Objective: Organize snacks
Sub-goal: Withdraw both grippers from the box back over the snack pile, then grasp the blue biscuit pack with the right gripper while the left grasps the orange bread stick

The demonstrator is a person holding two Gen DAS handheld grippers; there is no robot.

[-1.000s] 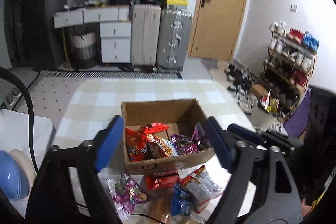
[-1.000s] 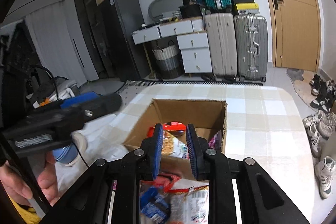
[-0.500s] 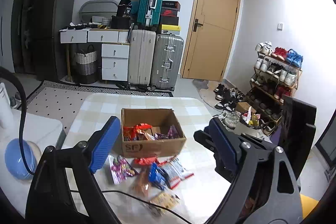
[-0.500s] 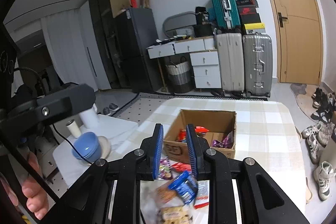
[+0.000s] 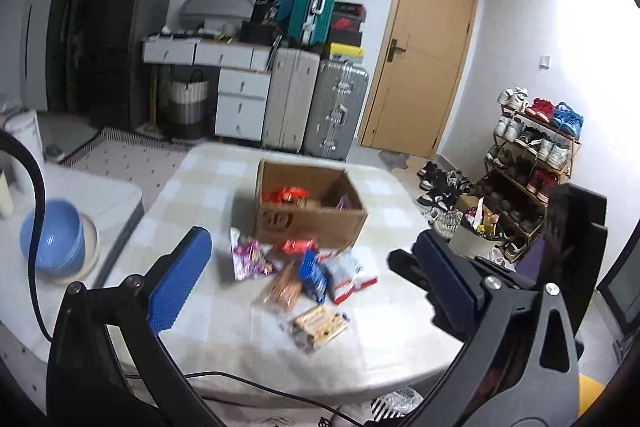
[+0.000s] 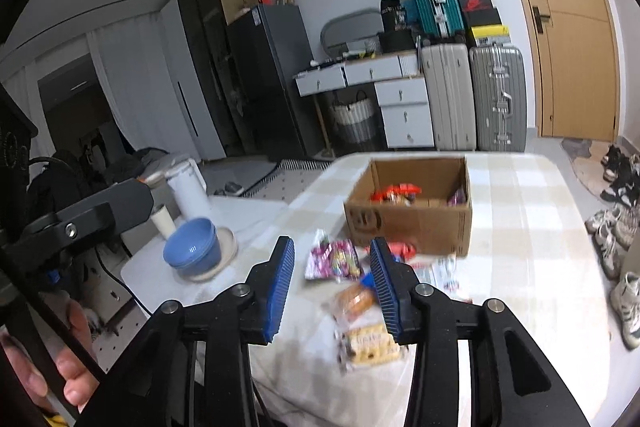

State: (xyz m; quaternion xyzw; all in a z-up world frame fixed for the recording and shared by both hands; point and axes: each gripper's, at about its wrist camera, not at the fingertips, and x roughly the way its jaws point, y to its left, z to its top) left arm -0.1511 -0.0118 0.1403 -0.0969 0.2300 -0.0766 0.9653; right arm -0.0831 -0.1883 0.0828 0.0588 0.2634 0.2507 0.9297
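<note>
An open cardboard box (image 5: 312,215) with several snack packs inside stands on the checked table (image 5: 208,183); it also shows in the right wrist view (image 6: 408,219). Loose snacks lie in front of it: a purple pack (image 5: 250,259), a blue pack (image 5: 312,275), a bun pack (image 5: 284,291) and a biscuit pack (image 5: 320,323). My left gripper (image 5: 316,287) is open and empty, held back from the table's near edge. My right gripper (image 6: 332,283) is open and empty, above the near snacks; the purple pack (image 6: 332,259) and the biscuit pack (image 6: 372,343) show there.
A blue bowl (image 5: 52,243) on a plate sits on a white side table at the left. A black cable (image 5: 248,383) runs along the near table edge. Suitcases (image 5: 316,103), drawers and a door stand behind. A shoe rack (image 5: 532,147) and shoes are at the right.
Both grippers have pulled back and up from the box, so the whole table now shows. My right gripper has opened from nearly shut. The left one stayed open.
</note>
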